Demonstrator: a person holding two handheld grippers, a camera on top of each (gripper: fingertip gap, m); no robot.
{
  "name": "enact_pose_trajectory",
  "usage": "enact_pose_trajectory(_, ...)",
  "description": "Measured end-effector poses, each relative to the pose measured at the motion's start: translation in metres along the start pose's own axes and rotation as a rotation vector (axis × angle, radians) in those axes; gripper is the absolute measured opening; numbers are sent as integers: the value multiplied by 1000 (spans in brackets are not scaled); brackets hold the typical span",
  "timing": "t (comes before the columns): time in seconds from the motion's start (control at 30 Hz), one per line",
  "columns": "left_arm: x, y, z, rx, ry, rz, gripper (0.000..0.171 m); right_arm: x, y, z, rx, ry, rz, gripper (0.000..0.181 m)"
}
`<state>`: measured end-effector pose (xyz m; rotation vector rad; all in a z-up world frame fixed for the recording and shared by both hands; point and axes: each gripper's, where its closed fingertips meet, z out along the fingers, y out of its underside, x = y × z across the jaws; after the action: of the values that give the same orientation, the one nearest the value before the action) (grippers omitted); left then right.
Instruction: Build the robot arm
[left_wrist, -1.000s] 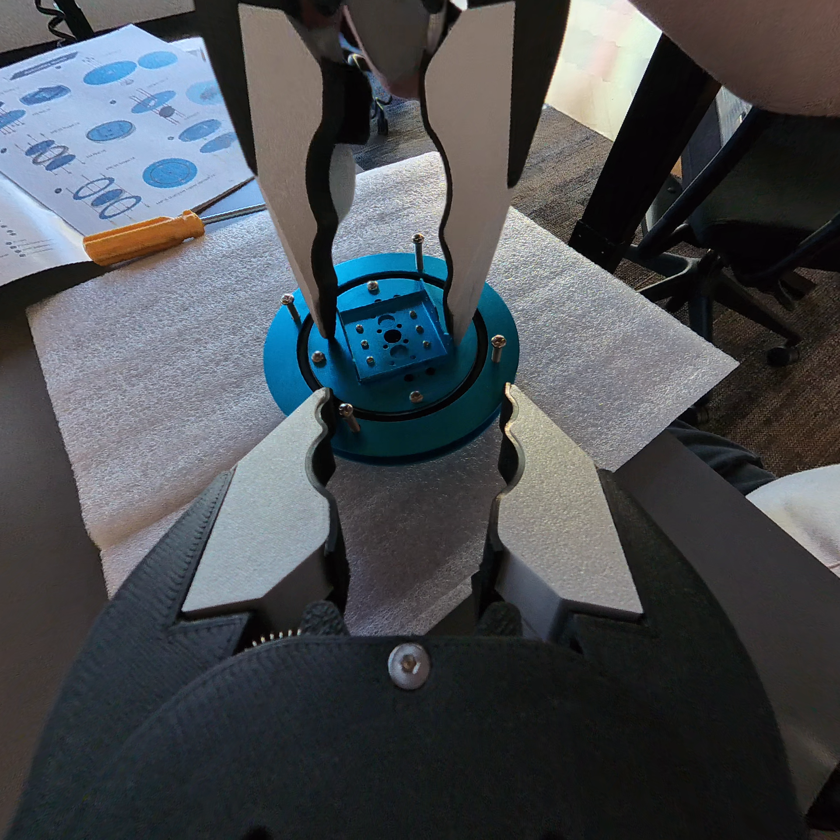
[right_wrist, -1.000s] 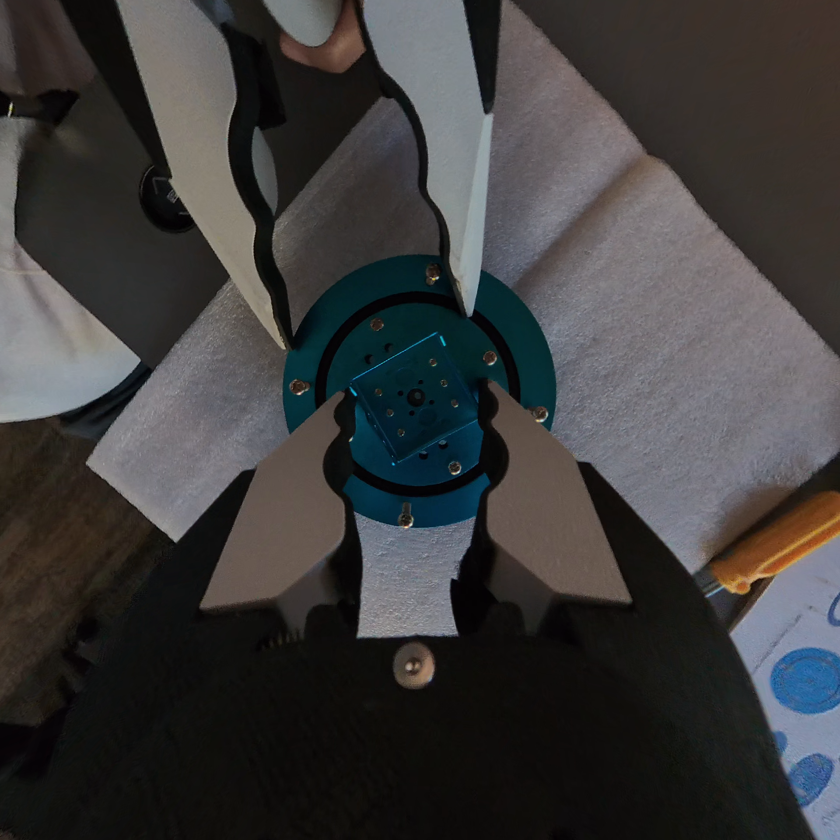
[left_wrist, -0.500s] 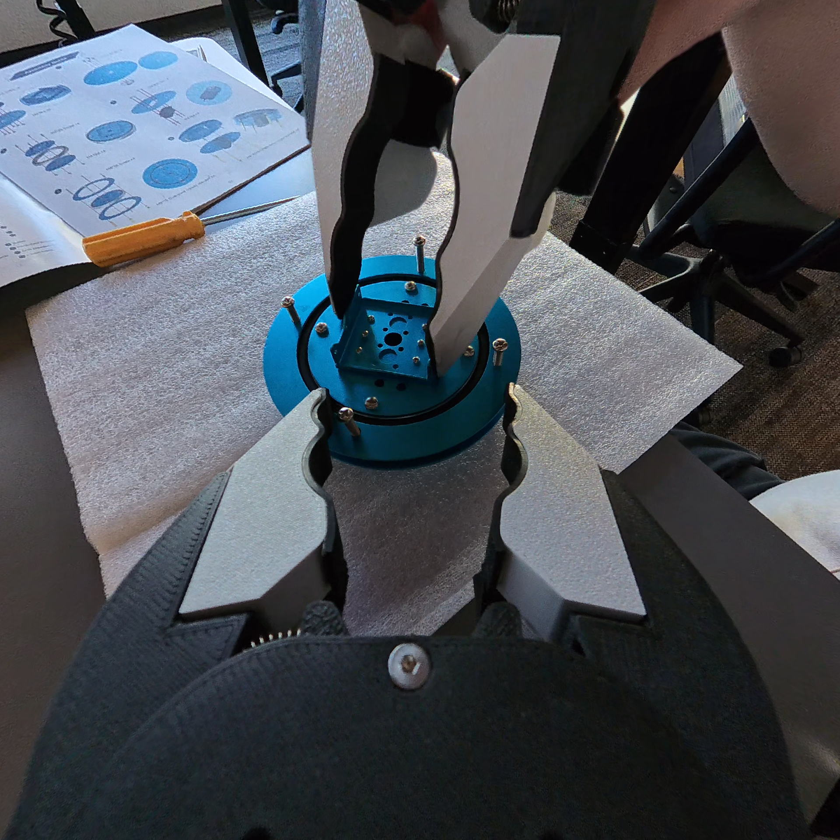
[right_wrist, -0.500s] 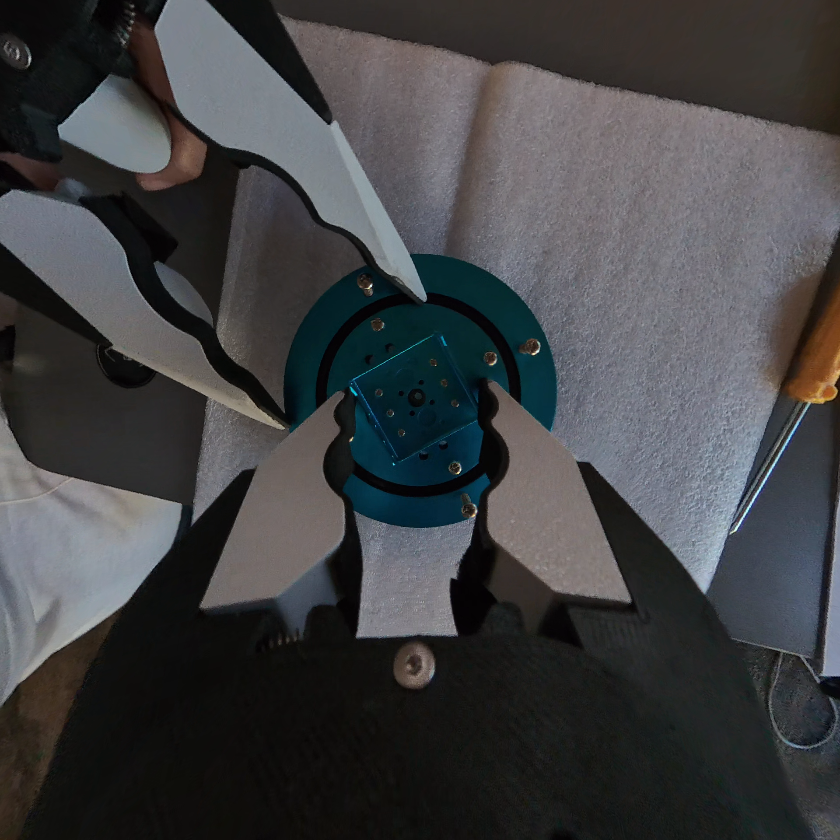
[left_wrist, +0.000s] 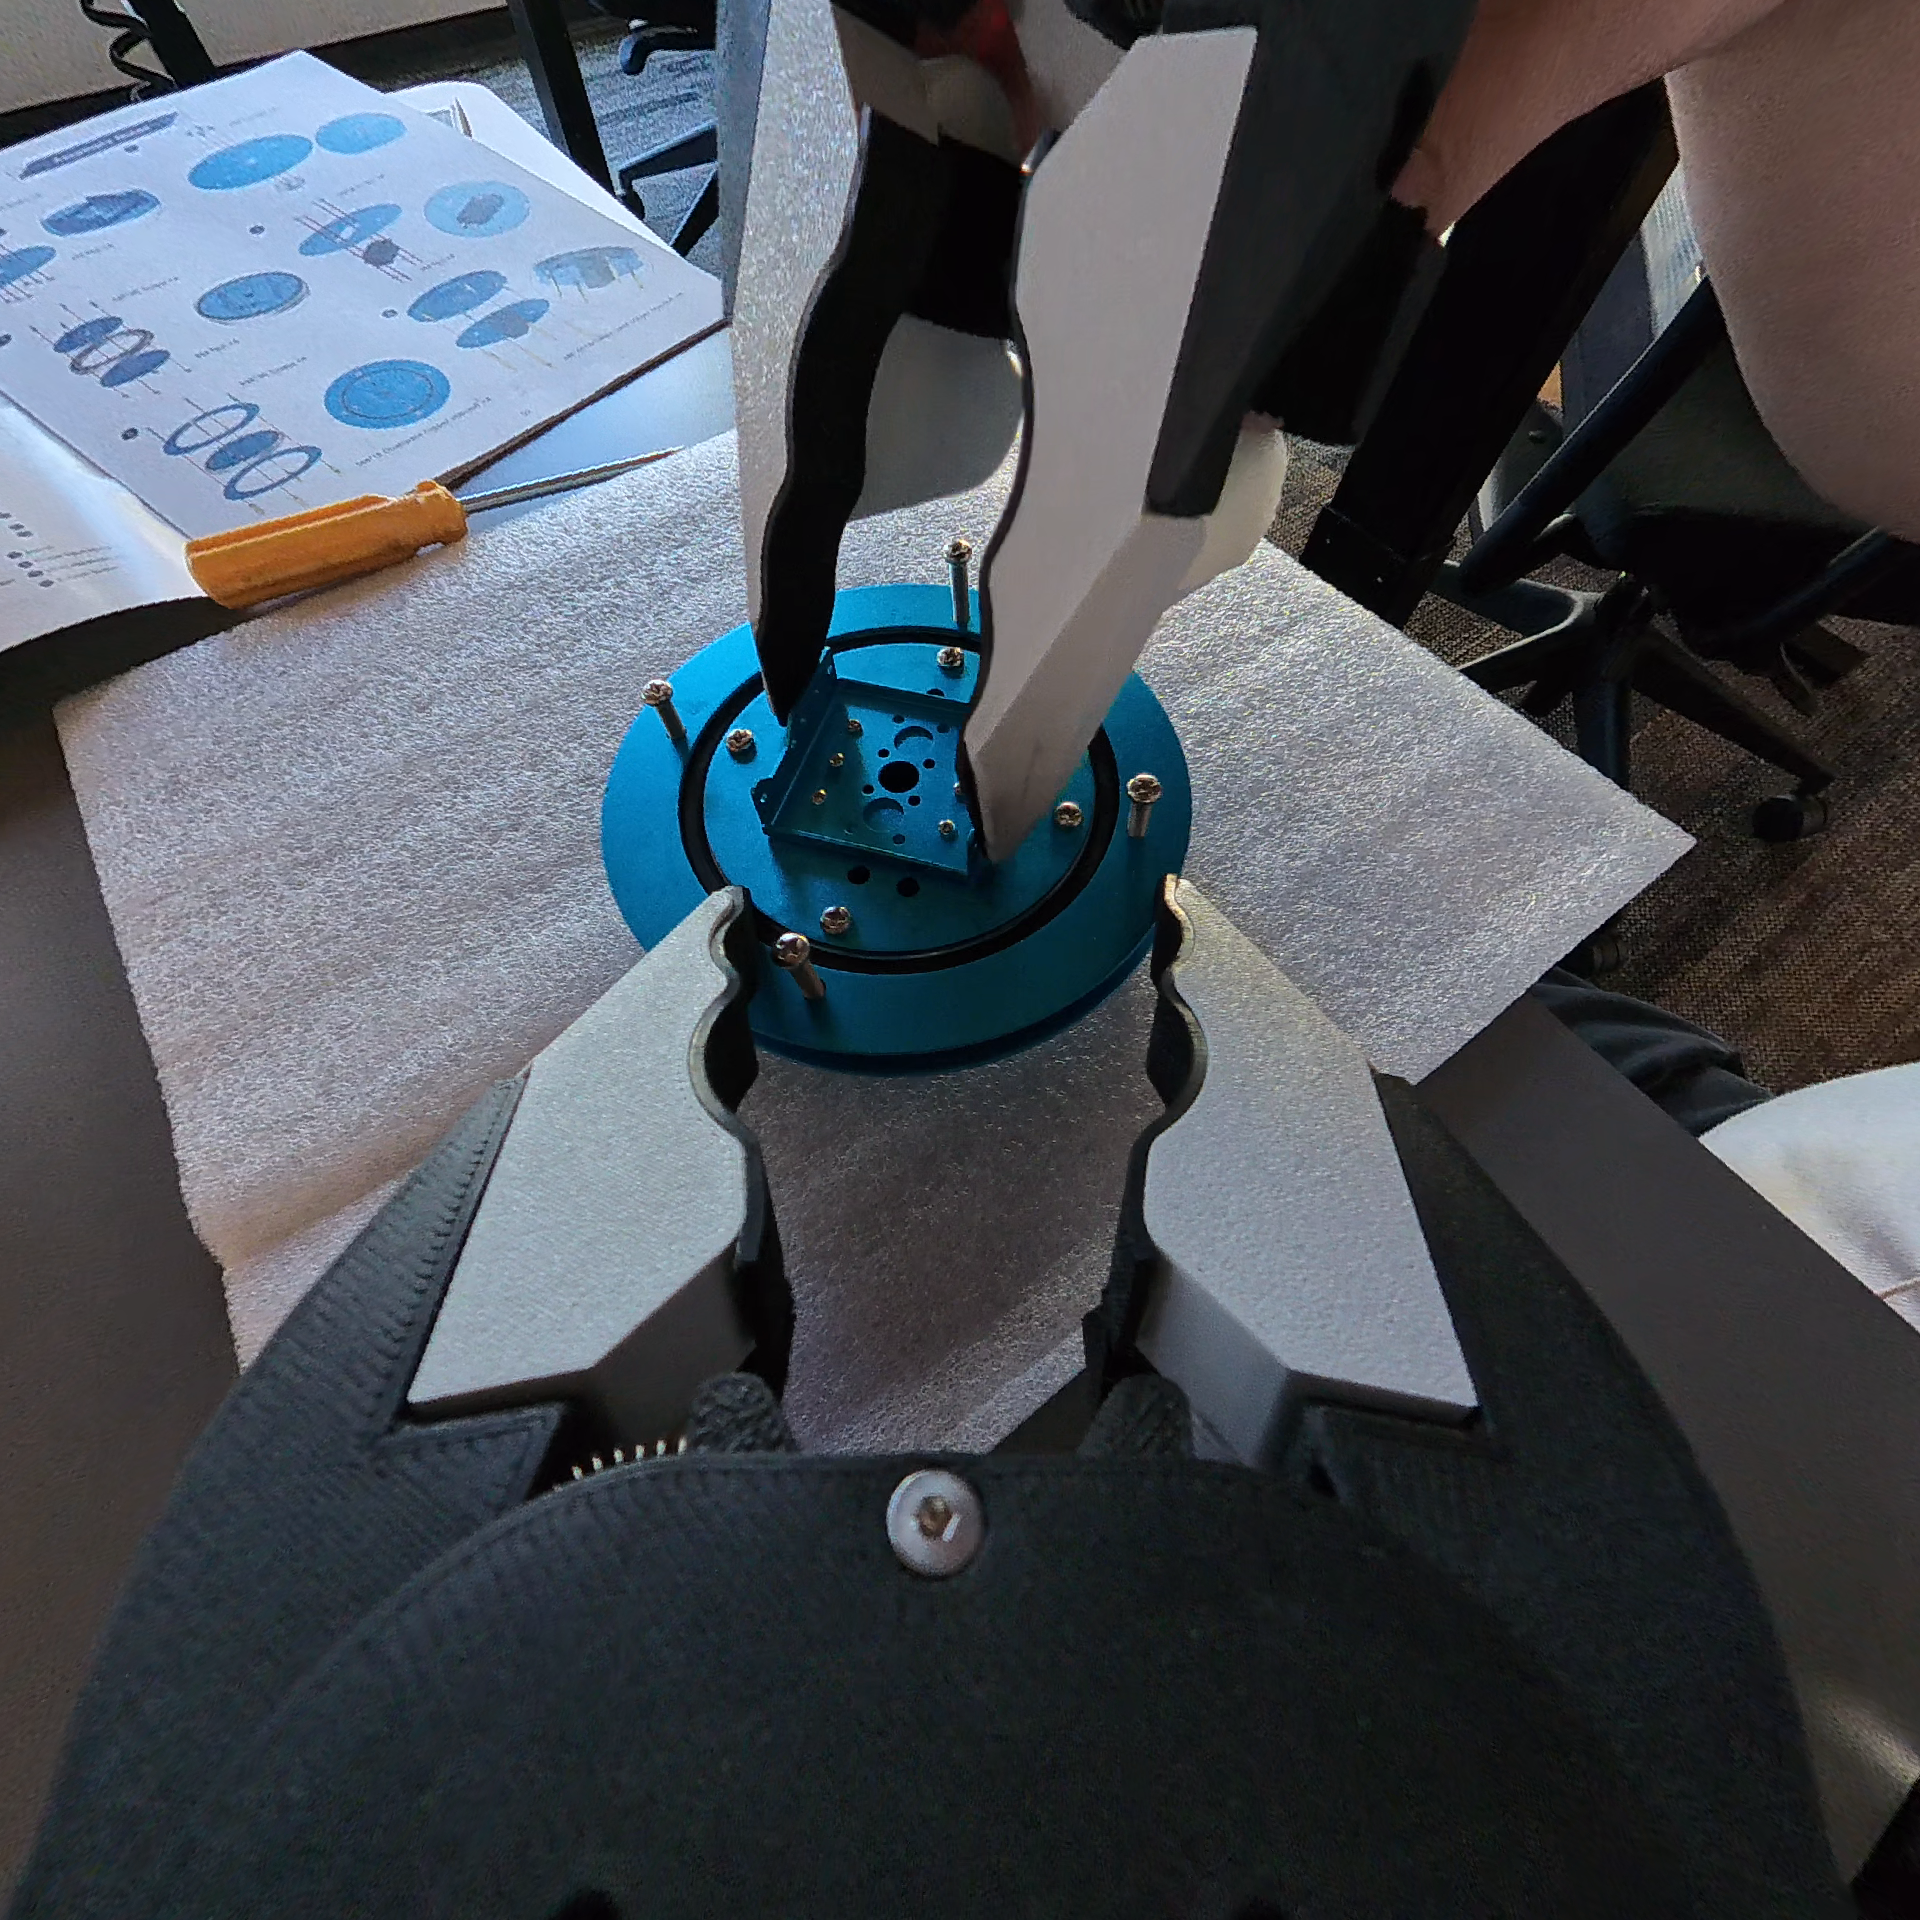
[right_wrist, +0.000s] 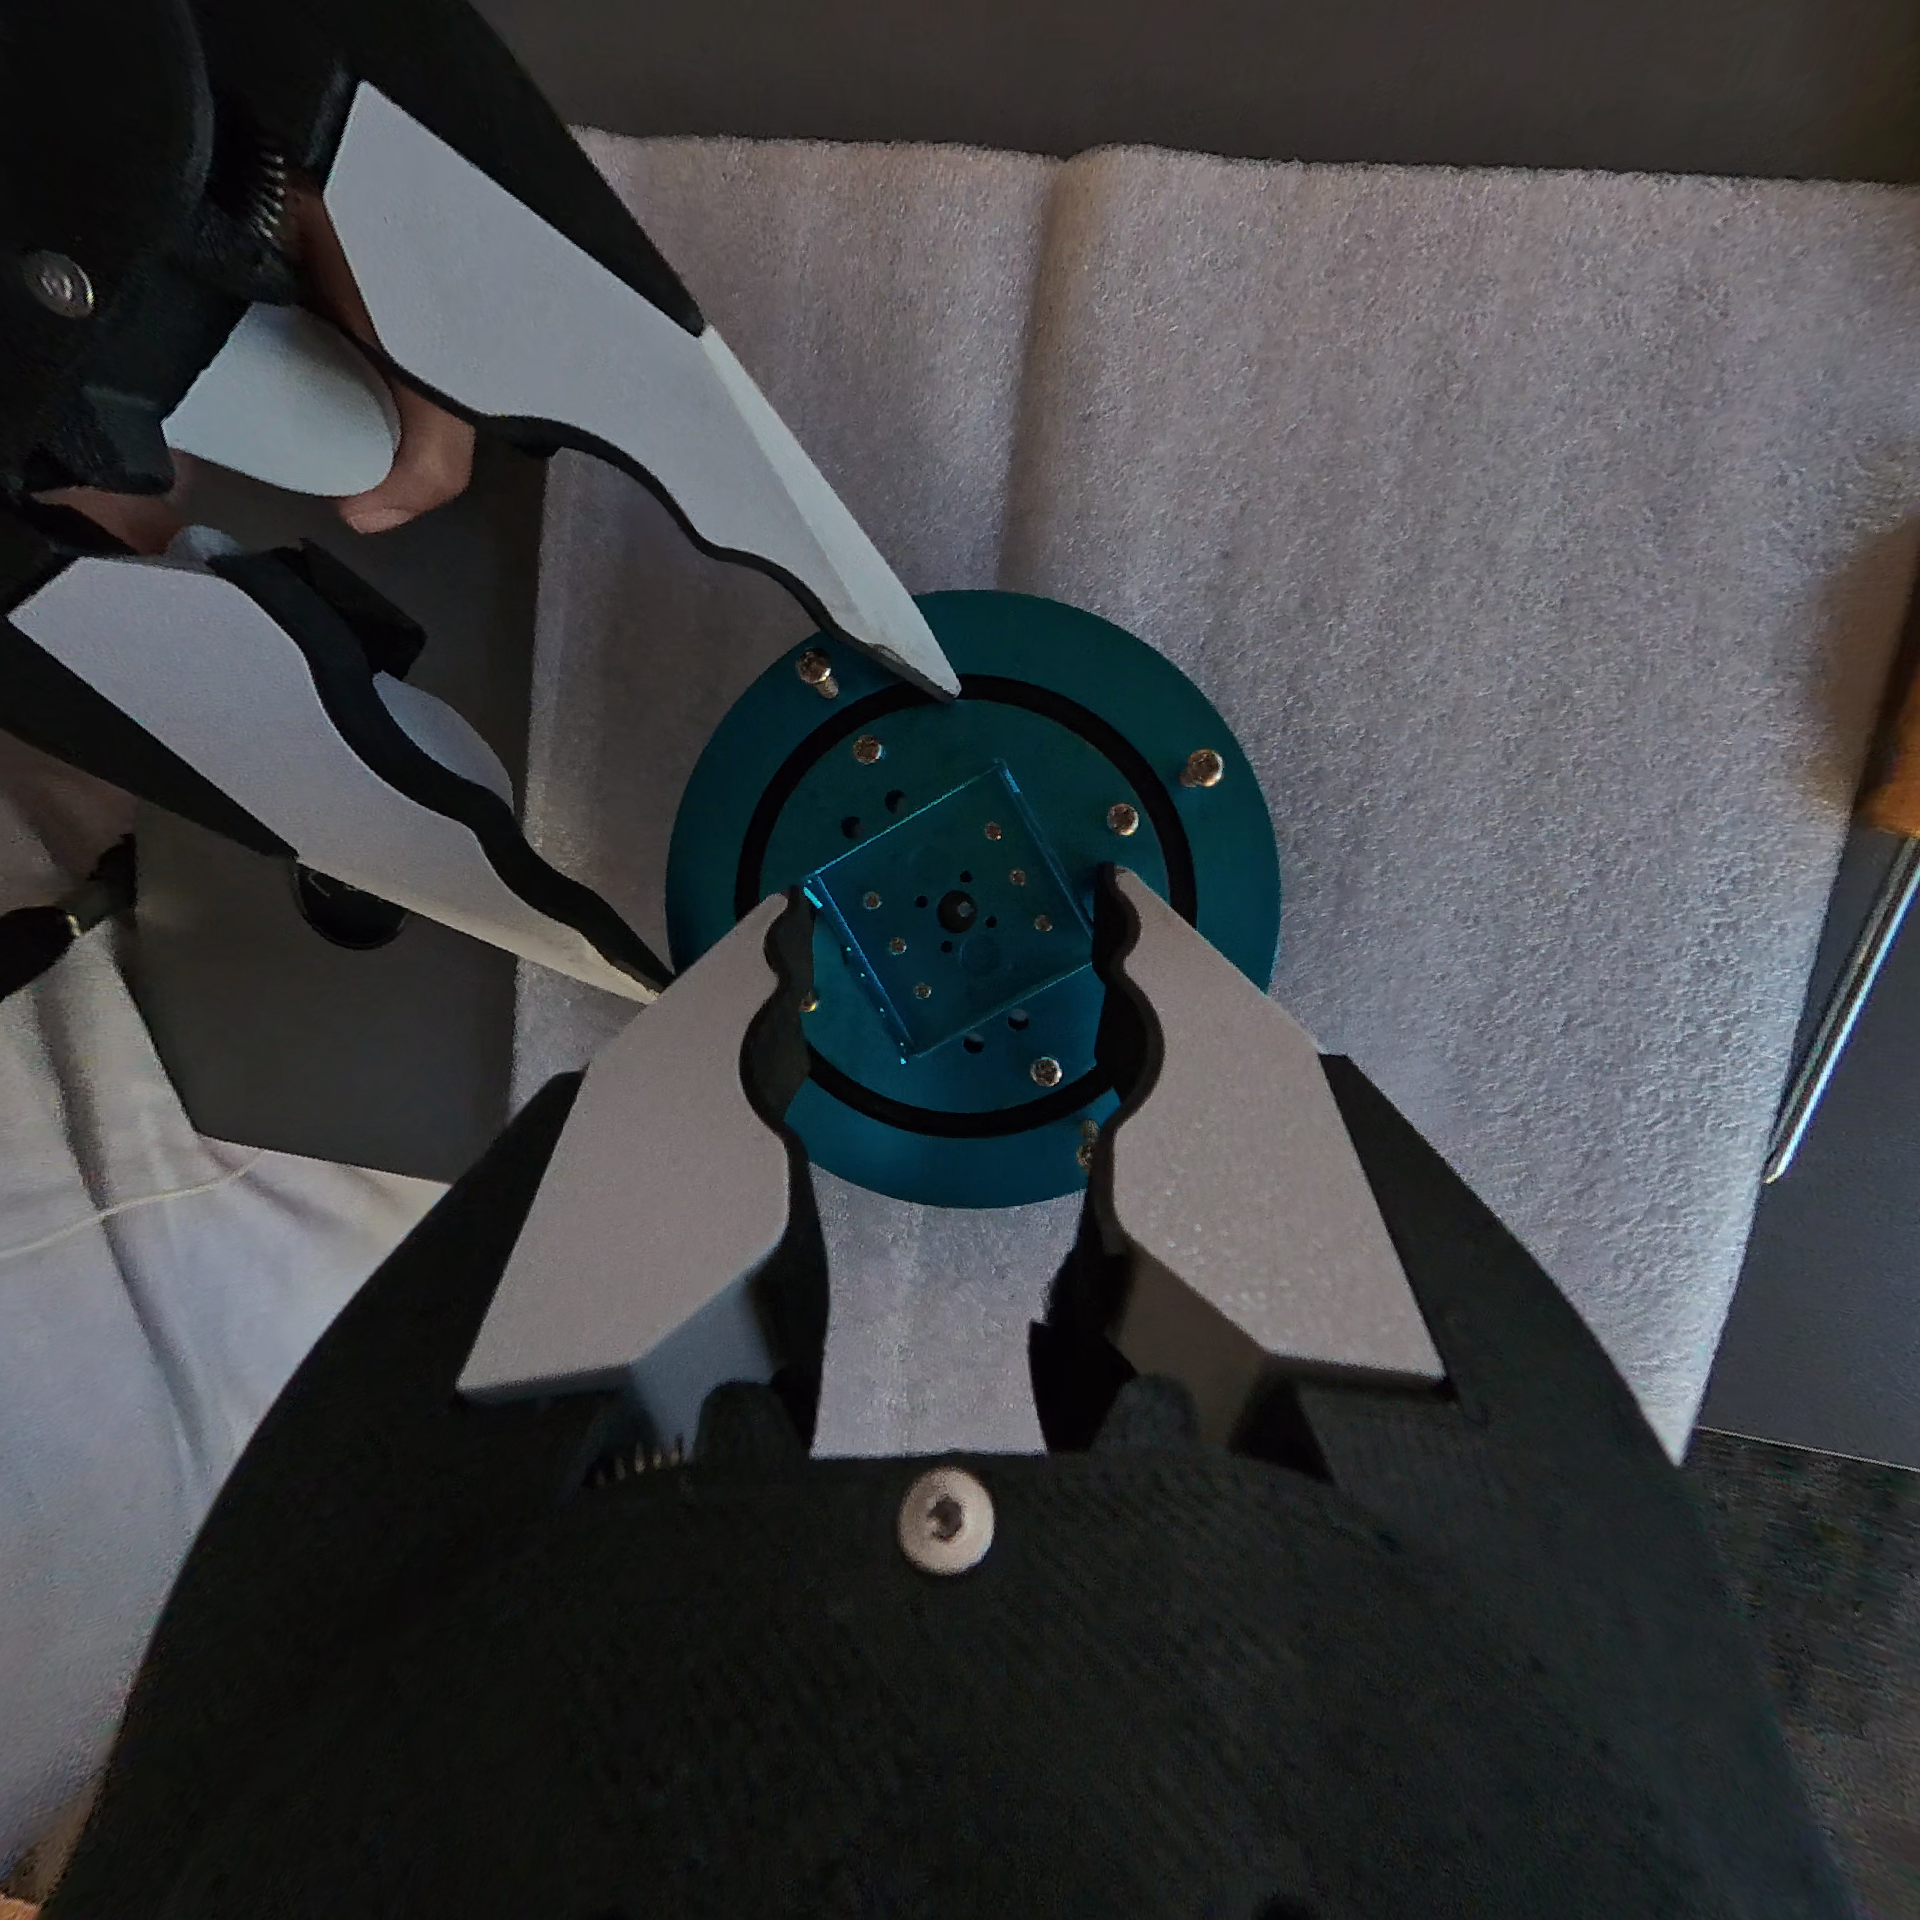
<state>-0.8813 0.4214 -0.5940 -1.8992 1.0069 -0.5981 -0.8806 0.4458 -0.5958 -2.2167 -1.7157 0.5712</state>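
A round blue disc with a black ring and several upright screws lies on white foam. A square blue bracket sits on its inner plate. My right gripper comes down from above and is shut on the bracket, seen from above in the right wrist view, one finger on each side. My left gripper is open and empty, with its tips at the disc's near rim. In the right wrist view the left gripper has one tip over the black ring and the other beside the disc.
An orange-handled screwdriver lies at the foam's far left edge, next to a printed sheet with blue diagrams. Office chair legs stand beyond the table's right edge. A person's light clothing is close to the table. The right tips stand about 15 cm off the orange-handled screwdriver.
My right gripper has twisted clockwise seen from above, turning the bracket and inner plate with it. The outer disc and my left gripper have stayed put.
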Motion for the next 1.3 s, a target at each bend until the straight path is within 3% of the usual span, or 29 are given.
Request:
enact_pose_trajectory(0.7, 0, 0, -1, 0, 18, 6, 74, -2, -2, -1, 86, -46, -38, 53)
enact_pose_trajectory(0.77, -2, 0, -2, 5, 23, -6, 68, -5, -3, -3, 105, -79, -38, 58)
enact_pose_trajectory(0.87, 0, -1, -5, 16, 56, -38, 68, -3, -8, -19, 215, -68, -63, 54)
enact_pose_trajectory(1.0, -9, 2, -17, 20, 31, -47, 70, 19, 9, -43, 363, 93, -121, 56)
enact_pose_trajectory(1.17, -14, -2, -26, 51, 41, -66, 69, 11, 32, -46, 520, 41, -130, 55)
enact_pose_trajectory(1.3, -17, -12, -12, 30, 53, -4, 71, 6, 19, -40, 557, -20, -159, 55)
